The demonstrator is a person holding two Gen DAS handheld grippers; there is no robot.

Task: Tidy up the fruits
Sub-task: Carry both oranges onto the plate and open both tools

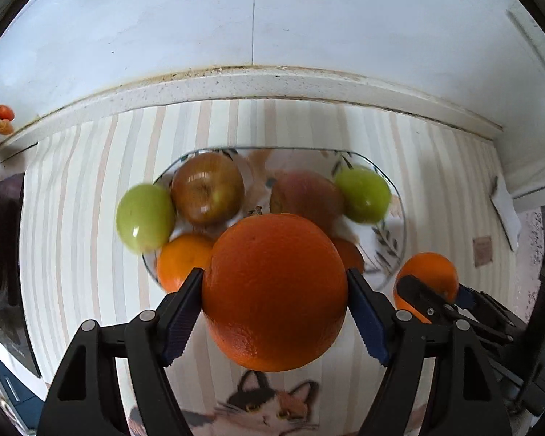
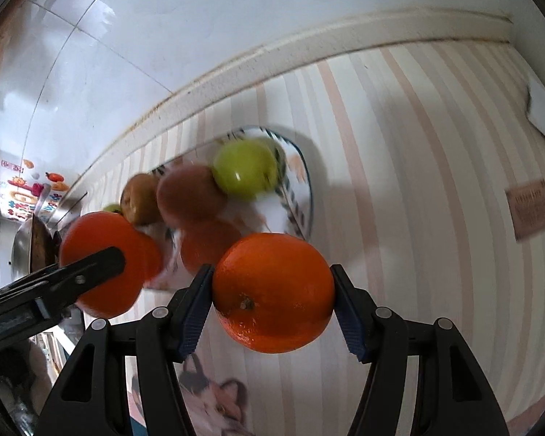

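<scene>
We see the left gripper [image 1: 274, 292] pinching a large orange [image 1: 274, 292] between its two blue-padded fingers [image 1: 181, 321], the fruit held above the near edge of a plate [image 1: 392, 250] and off the striped tablecloth [image 1: 72, 225]. The right gripper [image 2: 272, 292] pinches a second orange [image 2: 272, 292] the same way, its stem scar facing us, held just to the right of the first one and near the plate's right rim.

From the left wrist view the plate sits in the middle of the cloth, toward the far wall [image 1: 200, 29]. On it we count a brown-red apple [image 1: 207, 189] at far left, a blurred reddish apple [image 1: 305, 196] behind the held orange, a green apple [image 1: 363, 194] at far right, and a smaller orange [image 1: 183, 259] at near left, partly hidden by the left finger. Another green apple [image 1: 145, 216] is at the plate's left rim, touching the brown-red apple; we cannot tell whether it rests on the plate or just beside it. A sliver of one more orange fruit [image 1: 350, 254] shows behind the held orange on the right.

A cat picture [image 1: 269, 403] is printed on the cloth at the near edge, under the left gripper. A white folded paper [image 1: 505, 210] lies at the far right of the table
</scene>
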